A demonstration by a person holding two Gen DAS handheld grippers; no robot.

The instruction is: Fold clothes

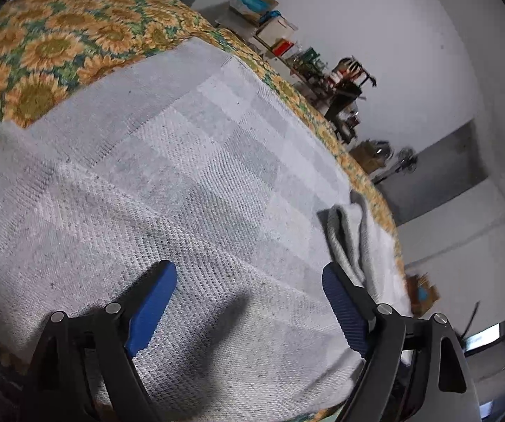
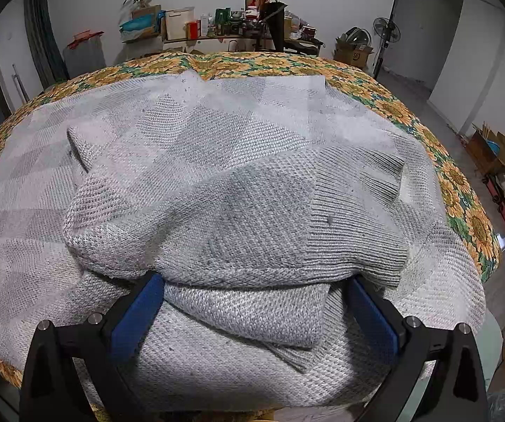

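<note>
A grey knitted sweater (image 1: 182, 176) with a pale block pattern lies spread over a table under a sunflower-print cloth (image 1: 59, 42). My left gripper (image 1: 248, 269) hovers just above the flat knit, open, with nothing between its blue pads. A bunched sleeve (image 1: 347, 232) lies to its right. In the right wrist view the sweater (image 2: 252, 123) fills the table, and a sleeve (image 2: 252, 211) is folded across its body. My right gripper (image 2: 255, 279) stands open and wide at the near edge. The sleeve's fold lies between and over its fingertips, hiding them, and a gap shows beside the right pad.
The sunflower cloth (image 2: 463, 190) shows only as a rim around the sweater. Against the far wall stand a cluttered shelf (image 2: 217, 24), a fan (image 2: 386, 31) and cardboard boxes (image 2: 352, 52). More boxes (image 2: 491, 151) sit on the floor to the right.
</note>
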